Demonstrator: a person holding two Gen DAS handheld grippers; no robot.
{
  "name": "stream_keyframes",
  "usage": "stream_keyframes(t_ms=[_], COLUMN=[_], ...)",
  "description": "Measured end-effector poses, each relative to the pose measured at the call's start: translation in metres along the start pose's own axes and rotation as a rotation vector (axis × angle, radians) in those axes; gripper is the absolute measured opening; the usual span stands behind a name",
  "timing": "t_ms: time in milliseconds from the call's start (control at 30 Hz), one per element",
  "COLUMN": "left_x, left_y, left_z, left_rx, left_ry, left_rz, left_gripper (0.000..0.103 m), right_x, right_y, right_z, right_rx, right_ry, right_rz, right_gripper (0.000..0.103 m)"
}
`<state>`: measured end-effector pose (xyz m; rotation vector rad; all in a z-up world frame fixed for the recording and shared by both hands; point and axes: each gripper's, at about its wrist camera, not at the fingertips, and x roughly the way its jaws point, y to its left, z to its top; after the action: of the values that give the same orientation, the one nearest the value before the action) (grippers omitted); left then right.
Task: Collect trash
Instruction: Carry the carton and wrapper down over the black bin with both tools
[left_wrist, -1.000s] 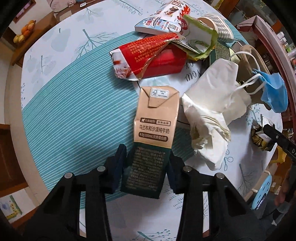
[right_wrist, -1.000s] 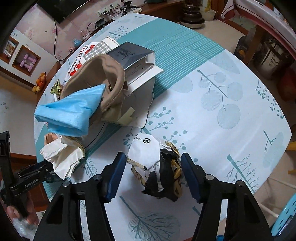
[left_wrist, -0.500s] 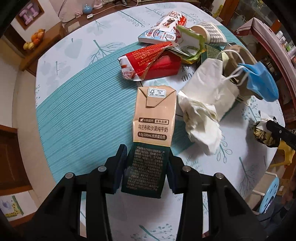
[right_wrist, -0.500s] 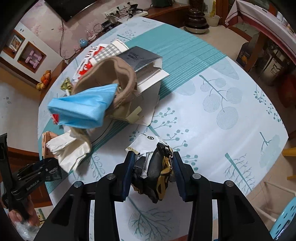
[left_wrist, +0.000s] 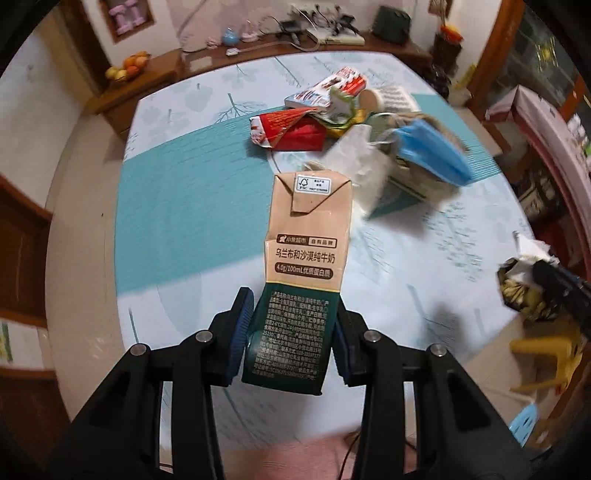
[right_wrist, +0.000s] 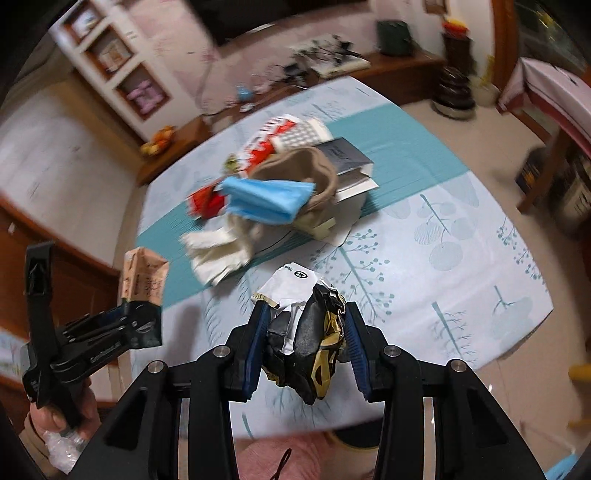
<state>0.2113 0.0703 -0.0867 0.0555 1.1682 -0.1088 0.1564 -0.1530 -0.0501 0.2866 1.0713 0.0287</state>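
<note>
1. Above the table (left_wrist: 192, 206), both hands now carry their catch clear of the cloth: a second ago the milk carton (left_wrist: 306, 254) and the crumpled wrapper (right_wrist: 314, 332) lay flat on the surface, and now each hangs in the air with the tabletop dropped away beneath it.
2. The right gripper (right_wrist: 306, 341) stood wide around the wrapper a second ago; since then its jaws have closed in and now pinch the black, gold and white wad from both sides.
3. The left gripper (left_wrist: 291, 339) was already closed on the carton and its grip has not altered; its blue pads (left_wrist: 242, 328) press the dark green base, and the tan top sticks out toward 12 o'clock.
4. For the task, I judge two pieces are picked up and ready to go to a bin, which no view shows.
5. The rest of the trash is still heaped on the table: in the left view a red packet (left_wrist: 288, 127) at 12 o'clock from the carton, white crumpled paper (left_wrist: 362, 166) and a blue face mask (left_wrist: 432, 153) at about 1 o'clock.
6. In the right view the left gripper and carton sit at 9 o'clock from the wrapper, well apart from it, with the person's hand (right_wrist: 59, 410) below.
</note>
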Motion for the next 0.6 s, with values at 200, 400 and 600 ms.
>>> stream_keyframes(t_ms=[200, 400, 600], left_x=[-0.05, -0.067, -0.058], left_y=[-0.051, -0.092, -0.121], left_z=[-0.077, -0.149, -0.202], left_rx=[-0.07, -0.099, -0.064], left_ry=[-0.048, -0.02, 0.05], left_rz=[-0.001, -0.015, -0.025], left_gripper=[0.036, 0.036, 0.036], right_x=[-0.049, -0.065, -0.054], right_y=[-0.009, -0.025, -0.039], right_z=[-0.051, -0.108, -0.154], right_rx=[-0.114, -0.144, -0.108], right_ry=[-0.002, 0.04, 0.108], right_rz=[0.083, 0.126, 0.141], right_gripper=[0.04, 0.04, 0.04])
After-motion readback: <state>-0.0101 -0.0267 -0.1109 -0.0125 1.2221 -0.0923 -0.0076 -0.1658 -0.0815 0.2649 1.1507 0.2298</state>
